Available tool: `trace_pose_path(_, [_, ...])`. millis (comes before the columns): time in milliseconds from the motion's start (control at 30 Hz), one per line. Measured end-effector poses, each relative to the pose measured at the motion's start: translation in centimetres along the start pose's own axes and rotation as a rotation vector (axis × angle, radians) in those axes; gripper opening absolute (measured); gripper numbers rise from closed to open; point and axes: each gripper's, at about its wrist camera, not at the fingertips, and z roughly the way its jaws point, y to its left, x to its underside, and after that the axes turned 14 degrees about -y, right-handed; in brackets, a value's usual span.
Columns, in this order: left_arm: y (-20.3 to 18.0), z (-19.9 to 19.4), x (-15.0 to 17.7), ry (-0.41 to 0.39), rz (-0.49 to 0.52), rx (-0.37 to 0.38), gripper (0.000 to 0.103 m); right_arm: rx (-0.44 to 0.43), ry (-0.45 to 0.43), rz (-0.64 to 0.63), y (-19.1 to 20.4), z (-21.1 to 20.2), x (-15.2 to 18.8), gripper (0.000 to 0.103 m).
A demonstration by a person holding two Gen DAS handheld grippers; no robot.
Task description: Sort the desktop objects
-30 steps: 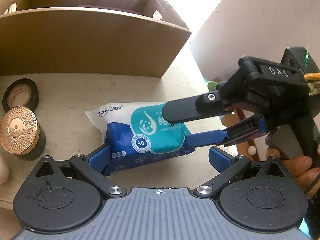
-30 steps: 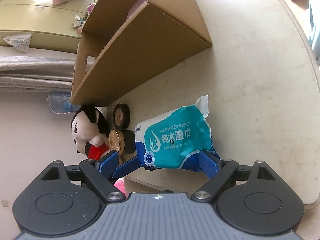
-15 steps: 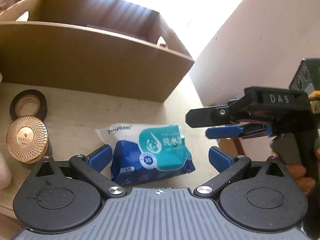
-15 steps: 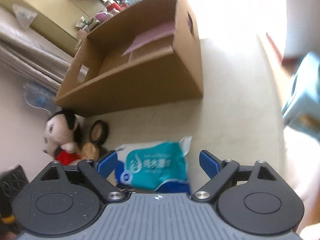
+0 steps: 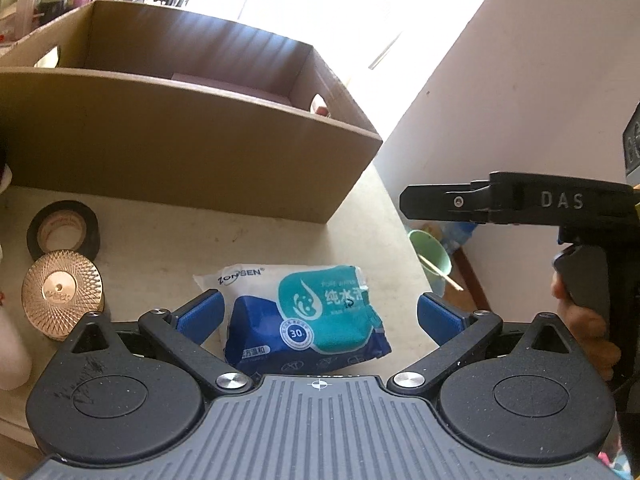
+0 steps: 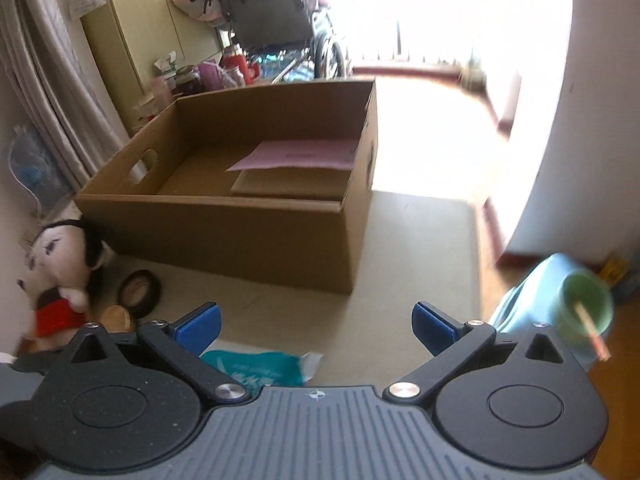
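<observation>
A teal, white and blue pack of wet wipes (image 5: 304, 316) lies flat on the beige table, between the open blue pads of my left gripper (image 5: 320, 316), which hovers just above it. Its teal edge also shows in the right wrist view (image 6: 260, 368), below my right gripper (image 6: 316, 320), which is open, empty and raised. The right gripper shows from the side in the left wrist view (image 5: 408, 202), lifted to the right of the pack. An open cardboard box (image 6: 256, 224) stands behind, with a pink sheet (image 6: 296, 156) inside.
A black tape roll (image 5: 62, 228) and a gold round tin (image 5: 62, 294) lie at the left. A plush doll (image 6: 56, 268) sits left of the box. The table's right edge (image 5: 404, 232) is near the pack; a green cup (image 6: 586, 302) stands beyond it.
My right gripper let go of the wipes pack, opened and lifted up and away to the right. The pack now lies on the table. My left gripper rose a little.
</observation>
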Motion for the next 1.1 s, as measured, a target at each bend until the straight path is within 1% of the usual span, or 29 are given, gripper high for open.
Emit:
trace_pose_path(133, [-0.1, -0.3, 0.0, -0.013, 0.023, 0.003, 0.103, 0.009, -0.069, -0.041, 0.2, -0.4, 0.2, 0.103])
trace_pose_path(200, [0.0, -0.5, 0.0, -0.017, 0.029, 0.007, 0.103, 0.009, -0.083, -0.040, 0.0, -0.4, 0.1, 0.103])
trace_pose_path(300, [0.1, -0.8, 0.0, -0.025, 0.040, -0.001, 0.103, -0.027, -0.108, -0.052, -0.2, -0.5, 0.2, 0.103])
trace_pose_path(400, [0.1, -1.1, 0.2, -0.034, 0.073, -0.003, 0.103, -0.058, -0.133, -0.070, -0.2, -0.7, 0.4, 0.103])
trace_pose_path(467, [0.2, -1.1, 0.3, -0.033, 0.084, 0.006, 0.103, -0.085, -0.136, -0.046, -0.5, -0.6, 0.6, 0.103])
trace_pose_path(567, [0.7, -0.9, 0.5, -0.009, 0.064, 0.032, 0.103, -0.127, -0.116, 0.010, -0.9, -0.2, 1.1, 0.103])
trace_pose_path(667, [1.5, -0.6, 0.8, 0.020, 0.008, 0.046, 0.103, -0.151, -0.086, 0.034, -0.9, 0.3, 1.7, 0.102])
trace_pose_path(800, [2.3, 0.1, 1.0, 0.051, -0.040, 0.040, 0.103, -0.191, -0.013, 0.081, -1.0, 1.4, 2.7, 0.093])
trace_pose_path(933, [2.6, 1.1, 1.2, 0.104, -0.048, 0.029, 0.103, -0.219, 0.079, 0.187, -2.0, 2.7, 3.7, 0.080])
trace_pose_path(1000, [2.6, 1.6, 1.2, 0.124, -0.045, 0.015, 0.103, -0.229, 0.121, 0.244, -2.6, 3.2, 4.2, 0.077])
trace_pose_path(1100, [2.9, 2.0, 1.3, 0.145, -0.054, 0.012, 0.103, -0.244, 0.160, 0.303, -3.4, 3.6, 4.9, 0.077])
